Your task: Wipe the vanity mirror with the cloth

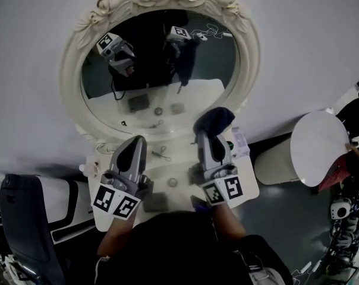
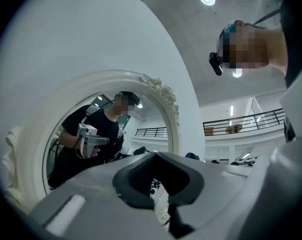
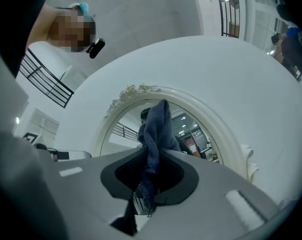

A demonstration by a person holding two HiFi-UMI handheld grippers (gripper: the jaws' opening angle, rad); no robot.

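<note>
The oval vanity mirror in its cream carved frame stands on a white vanity table. My right gripper is shut on a dark blue cloth, which bunches up above the jaws just below the mirror's lower right rim. In the right gripper view the cloth hangs between the closed jaws of the right gripper, in front of the mirror. My left gripper is held over the table's left side, jaws together and empty. The left gripper faces the mirror.
Small items lie on the table: scissors, a round piece and a dark square pad. A white round bin stands at the right. A dark chair is at the left. A white wall is behind the mirror.
</note>
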